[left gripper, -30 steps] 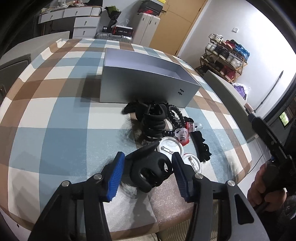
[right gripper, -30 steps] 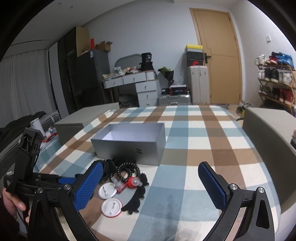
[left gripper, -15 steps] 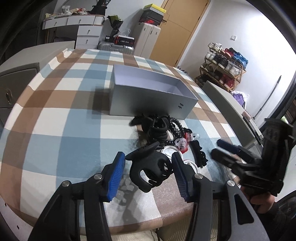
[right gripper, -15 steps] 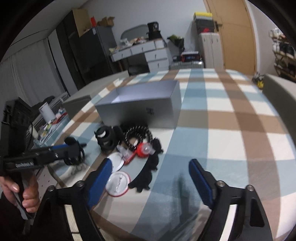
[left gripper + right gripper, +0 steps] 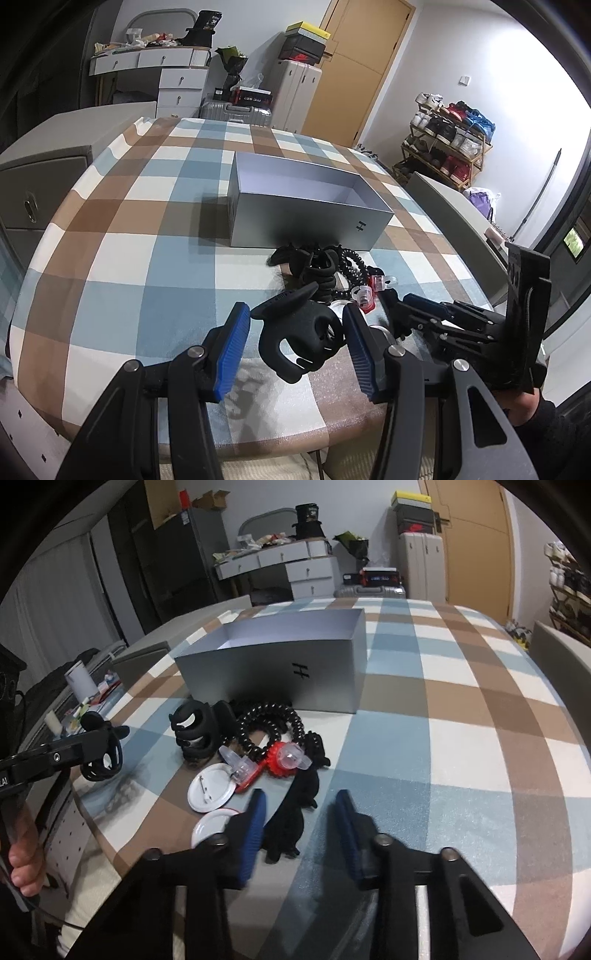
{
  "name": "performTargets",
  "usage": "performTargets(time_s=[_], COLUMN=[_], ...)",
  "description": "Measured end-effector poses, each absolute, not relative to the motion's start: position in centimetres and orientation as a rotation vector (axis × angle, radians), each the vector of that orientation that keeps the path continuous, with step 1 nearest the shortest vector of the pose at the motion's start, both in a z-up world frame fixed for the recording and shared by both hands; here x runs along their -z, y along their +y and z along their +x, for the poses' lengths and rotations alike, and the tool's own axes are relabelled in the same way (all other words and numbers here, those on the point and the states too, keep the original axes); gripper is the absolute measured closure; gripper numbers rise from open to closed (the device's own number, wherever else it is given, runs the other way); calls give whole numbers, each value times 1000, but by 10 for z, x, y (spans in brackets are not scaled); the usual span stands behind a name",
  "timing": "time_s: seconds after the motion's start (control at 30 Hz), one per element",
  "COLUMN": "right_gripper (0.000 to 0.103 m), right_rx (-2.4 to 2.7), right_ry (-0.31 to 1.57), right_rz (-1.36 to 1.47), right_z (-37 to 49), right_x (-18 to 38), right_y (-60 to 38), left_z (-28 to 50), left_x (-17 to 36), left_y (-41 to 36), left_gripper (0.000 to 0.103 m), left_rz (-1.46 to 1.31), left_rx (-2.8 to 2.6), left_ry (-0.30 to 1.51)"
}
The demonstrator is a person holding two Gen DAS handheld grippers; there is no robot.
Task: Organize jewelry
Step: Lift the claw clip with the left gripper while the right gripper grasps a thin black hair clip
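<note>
**Desk:** Jewelry pile (image 5: 266, 746): where does it lie?

**Photographer:** On the checked worktop (image 5: 443, 738), heaped just in front of an open silver box (image 5: 277, 675). The box's inside shows only bare walls and floor from the left wrist view. A black spiral coil (image 5: 273, 716) lies closest to the box wall, with a black hair claw clip (image 5: 195, 731) beside it. Red and clear plastic clips (image 5: 280, 762) lie next, then two white round pin badges (image 5: 210, 788) toward the worktop's near edge.

**Desk:** And the left claw (image 5: 294, 310)?

**Photographer:** It is clamped on a second black hair clip (image 5: 295, 339), which sits between its blue pads, held off the cloth near the worktop's edge and apart from the heap.

**Desk:** The right claw (image 5: 301, 795)?

**Photographer:** It is low over the near end of the pile, its jaws closing. A black scalloped hair accessory (image 5: 295, 812) lies flat between them. A gap shows between it and the pad on one side, and I cannot tell whether the other pad touches it.

**Desk:** Anyone in shot?

**Photographer:** Only a hand (image 5: 22, 856) wrapped round the left tool's grip.
</note>
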State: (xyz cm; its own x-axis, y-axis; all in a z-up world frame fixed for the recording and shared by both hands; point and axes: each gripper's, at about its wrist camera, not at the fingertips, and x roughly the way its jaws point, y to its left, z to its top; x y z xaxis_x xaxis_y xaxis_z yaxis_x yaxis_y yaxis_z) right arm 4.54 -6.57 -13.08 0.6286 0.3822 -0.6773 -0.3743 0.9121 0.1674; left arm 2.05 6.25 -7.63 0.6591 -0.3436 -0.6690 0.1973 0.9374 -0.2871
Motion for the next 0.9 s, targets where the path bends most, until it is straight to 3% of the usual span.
performTargets(time_s=[0.27, 0.4, 0.57, 0.67, 0.73, 0.77, 0.8, 0.9], right_gripper=[84, 103, 103, 99, 89, 76, 69, 69], right_rx=[-400, -401, -420, -425, -440, -441, -443, -436], right_ry=[767, 760, 789, 769, 773, 777, 778, 793], right_rz=[-36, 25, 53, 58, 60, 56, 53, 24], right_z=[41, 41, 44, 44, 47, 48, 48, 50], right_x=[127, 122, 123, 119, 119, 120, 121, 127], right_y=[-60, -74, -81, -81, -78, -76, -75, -67], left_z=[18, 17, 19, 18, 18, 19, 19, 19], left_x=[72, 69, 69, 69, 70, 70, 69, 70], left_y=[59, 58, 55, 55, 54, 54, 54, 54], left_gripper=[57, 57, 57, 57, 57, 57, 57, 57], left_rz=[-164, -153, -157, -159, -154, -153, -153, -149], left_rx=[262, 257, 261, 259, 260, 259, 260, 257], left_ry=[792, 785, 789, 792, 797, 797, 798, 801])
